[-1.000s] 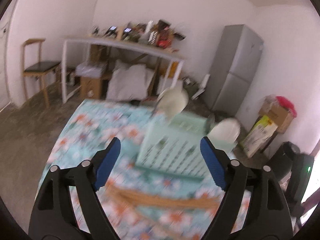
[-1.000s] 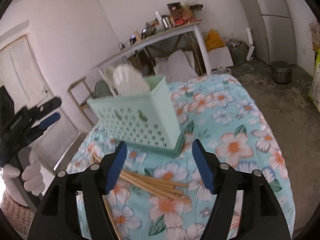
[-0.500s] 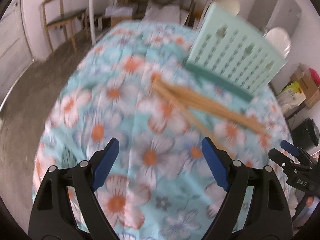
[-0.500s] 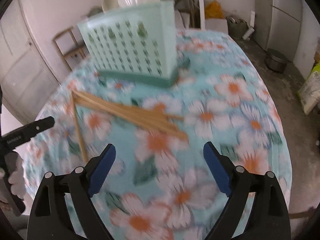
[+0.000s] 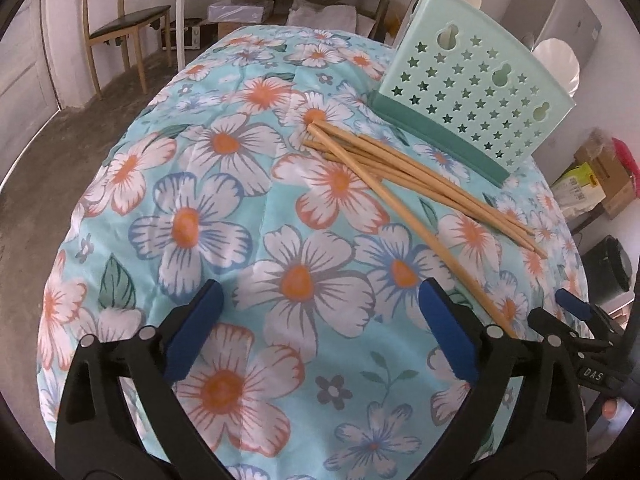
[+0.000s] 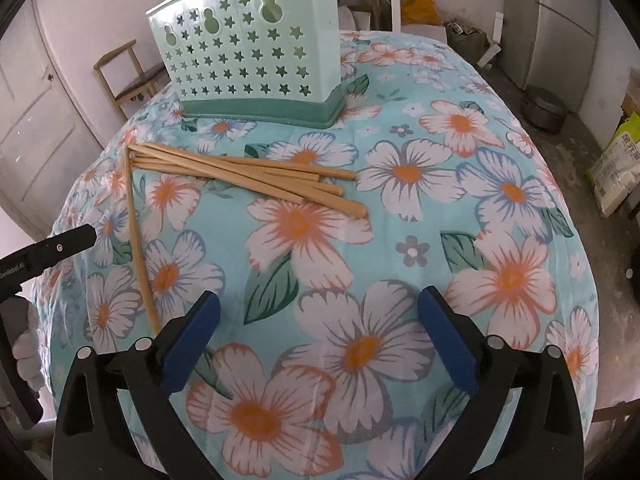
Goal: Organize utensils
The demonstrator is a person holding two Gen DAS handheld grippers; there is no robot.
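Opening stage of the utensil sorting; nothing is stowed yet, as far as the views show. The pale mint-green plastic utensil holder with star-shaped cut-outs and a darker green base [image 6: 256, 52] stands upright toward the far edge of the table covered by a turquoise cloth printed with white and orange flowers [image 6: 500, 208]. What its compartments contain cannot be told from either view (white rounded shapes rise behind its rim in the left wrist view). A loose bundle of light wooden chopsticks [image 6: 244, 172] lies flat on the cloth just in front of the holder's base, fanned from a shared point near the table's left edge; one stray wooden chopstick [image 6: 140, 240] runs from that point back toward the near edge.

The left gripper [image 5: 320, 328] and the right gripper [image 6: 320, 328] both hang above bare cloth near the near edge, jaws just opened to full spread, nothing between the blue pads, well apart from the sticks.

Judged remaining: gather every chopstick and stand it in the holder, so the whole task is still ahead.
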